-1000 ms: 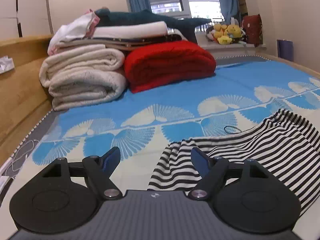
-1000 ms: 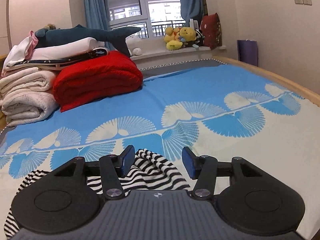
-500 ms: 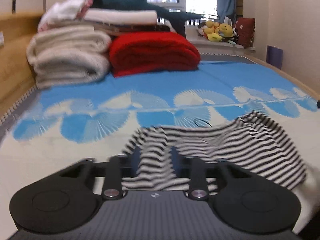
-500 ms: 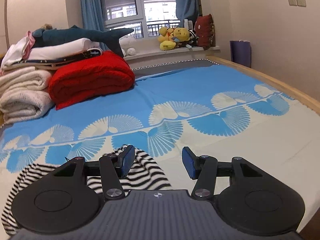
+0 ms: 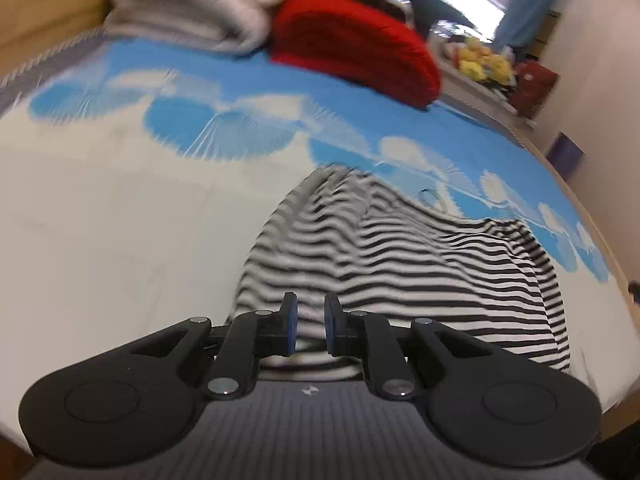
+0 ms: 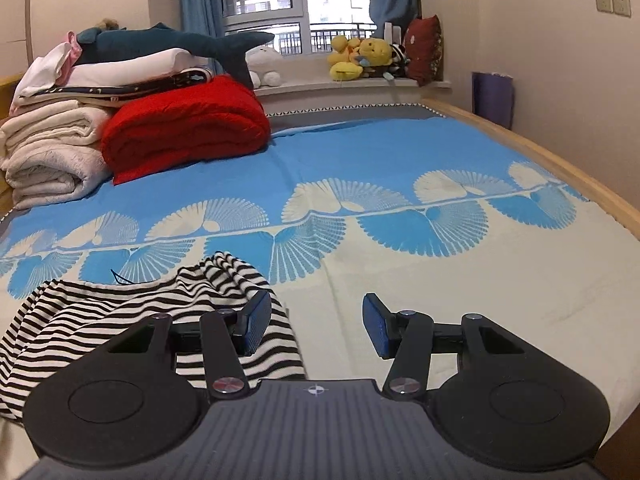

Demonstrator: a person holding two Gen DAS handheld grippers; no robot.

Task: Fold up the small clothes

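Note:
A black-and-white striped garment (image 5: 420, 264) lies rumpled on the blue-and-cream bed cover (image 5: 120, 220). My left gripper (image 5: 307, 326) sits low over its near edge, rolled to one side. Its jaws are closing to a narrow gap, and a bunch of the striped cloth is pinched between the blue pads. In the right wrist view the same garment (image 6: 100, 320) lies at the lower left. My right gripper (image 6: 316, 330) stands open above the bed cover (image 6: 400, 288) just right of the garment. Its left finger overlaps the cloth's edge and nothing is between the pads.
A folded red blanket (image 6: 184, 128) and a stack of cream towels (image 6: 48, 152) with a shark plush (image 6: 160, 40) on top sit at the far left. Plush toys (image 6: 360, 58) line the window sill. The wooden bed frame (image 6: 560, 168) runs along the right.
The left gripper dropped onto the garment, rolled sideways, and its jaws went from wide apart to nearly together around the striped cloth. The right gripper slid rightwards, still open.

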